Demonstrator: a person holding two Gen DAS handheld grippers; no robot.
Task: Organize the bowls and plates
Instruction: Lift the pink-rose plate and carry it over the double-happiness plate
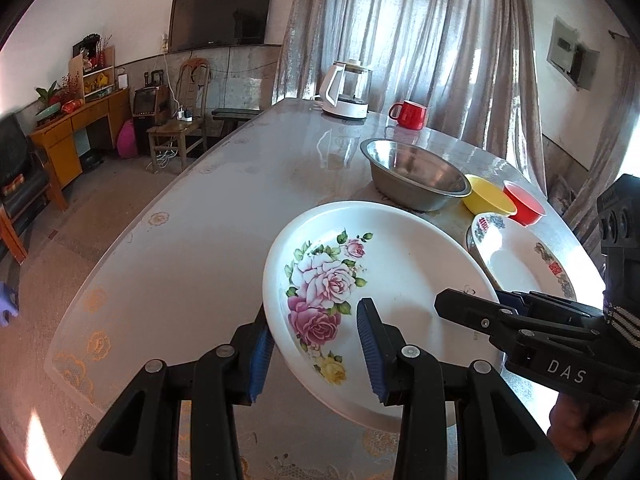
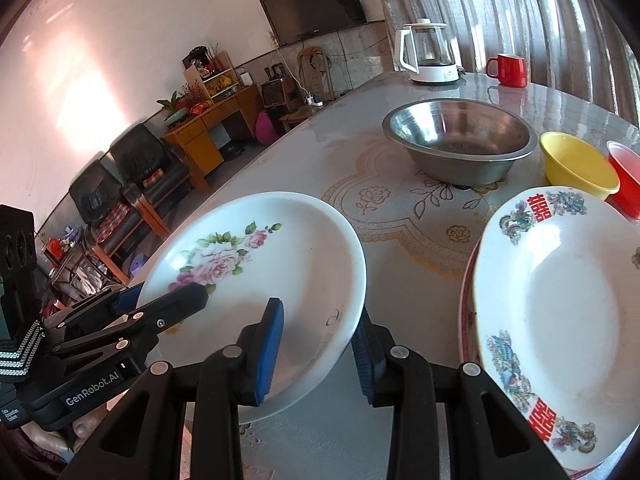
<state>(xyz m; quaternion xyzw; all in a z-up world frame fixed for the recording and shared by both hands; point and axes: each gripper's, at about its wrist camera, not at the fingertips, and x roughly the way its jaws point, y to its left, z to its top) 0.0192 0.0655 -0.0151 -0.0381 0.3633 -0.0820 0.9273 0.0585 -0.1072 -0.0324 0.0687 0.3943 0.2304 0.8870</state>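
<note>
Glossy crockery on a shiny bench

The rose plate [image 1: 384, 280] looks like glazed ceramic, smooth and glossy, as does the second plate [image 2: 560, 312] at its 3 o'clock. The steel bowl [image 2: 460, 144] at 12 o'clock is brushed metal with a dull sheen. The yellow bowl [image 2: 576, 168] and the red cup [image 2: 626, 180] look like smooth plastic. The bench [image 1: 180, 260] has a clear glossy sheet over lace-patterned cloth. The ribbed pads [image 1: 370, 344] are matt blue.

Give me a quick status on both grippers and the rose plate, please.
Left gripper and right gripper both clamped on rose plate rim. Plate tilted, off the table. Patterned plate alongside, clear.
</note>
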